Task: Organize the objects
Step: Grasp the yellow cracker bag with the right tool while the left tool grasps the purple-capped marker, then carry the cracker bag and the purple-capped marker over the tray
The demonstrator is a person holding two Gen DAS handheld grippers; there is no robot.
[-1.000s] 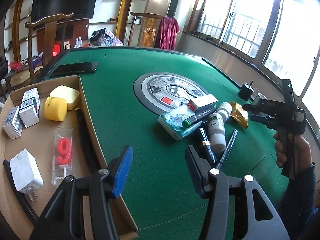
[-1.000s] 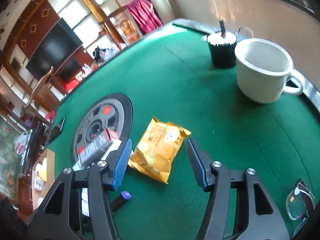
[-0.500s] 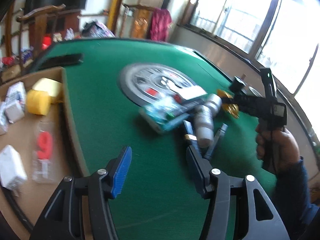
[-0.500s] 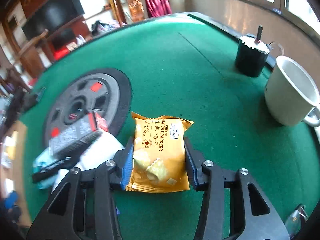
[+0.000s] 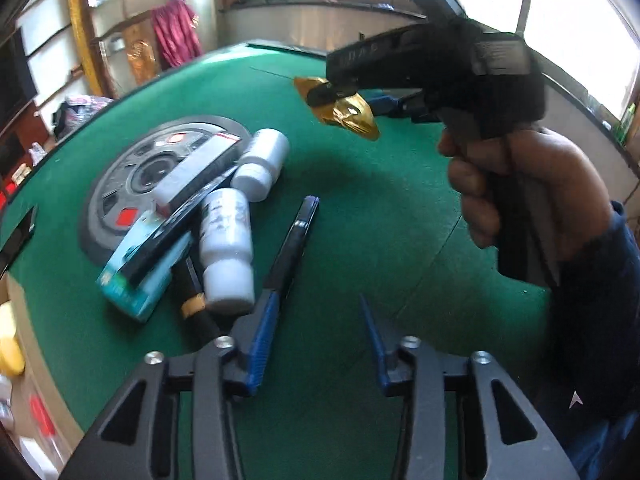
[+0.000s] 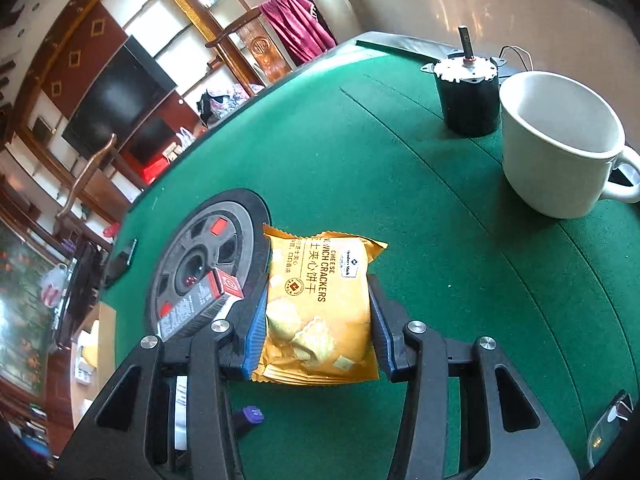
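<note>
Right wrist: cracker packet (image 6: 316,304) lengthwise between claw pads.

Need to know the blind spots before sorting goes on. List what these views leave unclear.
- Cardboard box: left wrist view, cut off by the left edge and blurred; contents unreadable.
- Black pen: near end hidden behind the left tongs.
- Cracker packet: left view, partly covered by the right tongs.
- Glasses: right wrist view, cut off at the corner.
</note>
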